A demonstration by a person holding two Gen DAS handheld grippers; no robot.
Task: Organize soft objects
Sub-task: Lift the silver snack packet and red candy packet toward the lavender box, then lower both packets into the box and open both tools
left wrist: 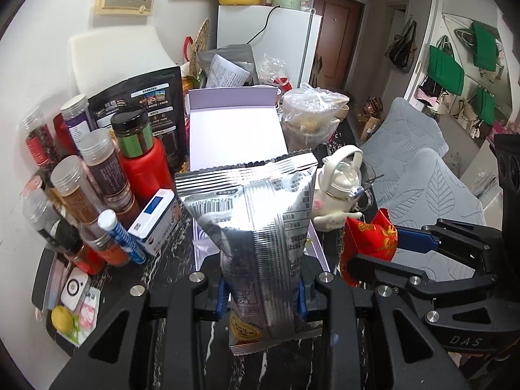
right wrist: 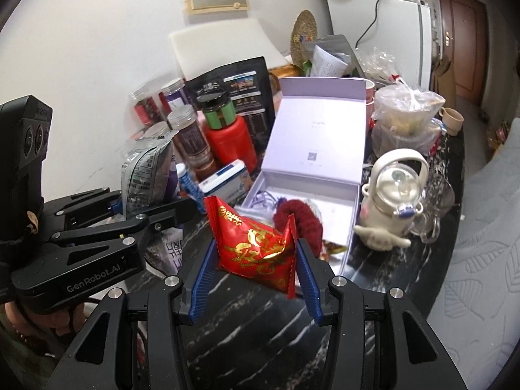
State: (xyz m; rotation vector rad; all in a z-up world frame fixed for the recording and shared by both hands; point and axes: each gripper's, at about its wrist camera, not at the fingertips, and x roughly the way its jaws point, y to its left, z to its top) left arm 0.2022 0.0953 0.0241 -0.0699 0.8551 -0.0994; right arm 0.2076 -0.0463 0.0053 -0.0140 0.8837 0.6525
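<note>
My left gripper [left wrist: 261,299] is shut on a tall silver foil snack bag [left wrist: 256,224], held upright in front of the open lilac box [left wrist: 234,130]. In the right wrist view that gripper [right wrist: 152,206] and its silver bag [right wrist: 146,172] sit at the left. My right gripper [right wrist: 256,261] is shut on a red packet with gold print [right wrist: 256,247], held above the dark marble tabletop [right wrist: 260,331]. The red packet [left wrist: 370,237] and right gripper [left wrist: 380,253] also show at the right of the left wrist view. A dark red fluffy item [right wrist: 299,221] lies in the lilac box [right wrist: 312,195].
Jars and a red bottle [left wrist: 143,165] crowd the left side, with a blue-and-white carton [left wrist: 156,217]. A white teapot-shaped bottle [right wrist: 393,195] and a filled plastic bag [right wrist: 403,117] stand right of the box. A grey cushioned seat [left wrist: 419,169] lies past the table edge.
</note>
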